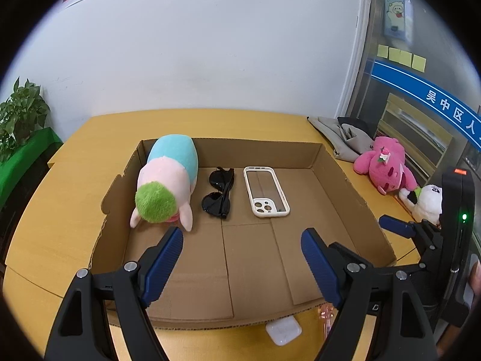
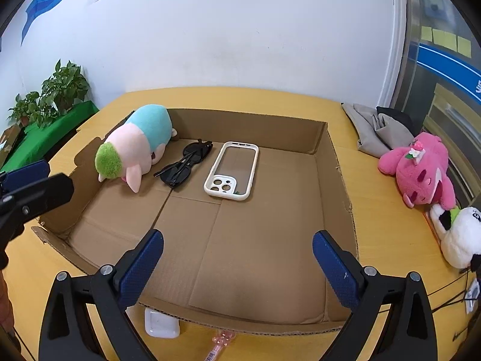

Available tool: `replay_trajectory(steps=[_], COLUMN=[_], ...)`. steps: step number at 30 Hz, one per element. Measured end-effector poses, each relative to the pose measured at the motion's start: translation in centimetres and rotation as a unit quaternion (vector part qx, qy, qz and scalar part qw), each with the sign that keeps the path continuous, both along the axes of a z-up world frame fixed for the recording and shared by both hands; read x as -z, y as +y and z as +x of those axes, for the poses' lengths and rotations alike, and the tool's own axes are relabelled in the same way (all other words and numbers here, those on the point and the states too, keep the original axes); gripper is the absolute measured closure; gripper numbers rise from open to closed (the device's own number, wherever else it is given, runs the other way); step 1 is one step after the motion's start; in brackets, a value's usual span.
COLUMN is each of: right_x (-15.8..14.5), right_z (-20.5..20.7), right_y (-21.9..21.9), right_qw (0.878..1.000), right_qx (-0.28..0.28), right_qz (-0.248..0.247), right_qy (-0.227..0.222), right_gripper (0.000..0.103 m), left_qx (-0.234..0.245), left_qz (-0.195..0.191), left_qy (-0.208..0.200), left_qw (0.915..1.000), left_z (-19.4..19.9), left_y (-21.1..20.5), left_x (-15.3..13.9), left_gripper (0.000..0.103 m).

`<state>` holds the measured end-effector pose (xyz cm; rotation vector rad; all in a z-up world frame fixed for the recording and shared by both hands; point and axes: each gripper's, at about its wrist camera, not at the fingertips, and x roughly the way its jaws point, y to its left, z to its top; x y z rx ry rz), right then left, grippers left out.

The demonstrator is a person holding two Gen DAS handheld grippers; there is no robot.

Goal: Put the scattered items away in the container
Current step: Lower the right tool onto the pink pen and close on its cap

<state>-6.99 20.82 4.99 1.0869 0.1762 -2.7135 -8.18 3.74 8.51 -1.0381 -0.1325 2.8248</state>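
A shallow cardboard box lies open on the yellow table. In it lie a pink, blue and green plush, black sunglasses and a white phone case. Outside its near wall lie a white earbud case and a pink object. My left gripper is open and empty over the box's near part. My right gripper is open and empty too; it also shows in the left wrist view.
A pink plush bear, a white panda plush and a grey cloth bag lie on the table to the right. Potted plants stand at the left. A white wall is behind.
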Motion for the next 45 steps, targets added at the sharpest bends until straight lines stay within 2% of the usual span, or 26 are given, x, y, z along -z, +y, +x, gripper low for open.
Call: replay_trajectory(steps=[18, 34, 40, 45], right_x=[0.0, 0.0, 2.1, 4.9], right_z=[0.9, 1.4, 4.1, 5.6], right_y=[0.0, 0.7, 2.4, 5.4], right_qw=[1.000, 1.000, 0.999, 0.996], right_qx=[-0.002, -0.001, 0.005, 0.035], right_qz=[0.006, -0.002, -0.025, -0.040], right_qy=[0.001, -0.002, -0.028, -0.067], right_gripper=[0.002, 0.002, 0.002, 0.002], left_qx=[0.008, 0.023, 0.057, 0.115], left_qz=[-0.001, 0.015, 0.026, 0.017], left_qy=[-0.004, -0.026, -0.057, -0.098], left_qw=[1.0000, 0.9993, 0.9964, 0.9884], left_z=[1.2, 1.2, 2.2, 4.3], left_y=[0.8, 1.1, 1.7, 4.1], left_x=[0.3, 1.2, 2.7, 5.4], left_gripper=[0.022, 0.022, 0.022, 0.022])
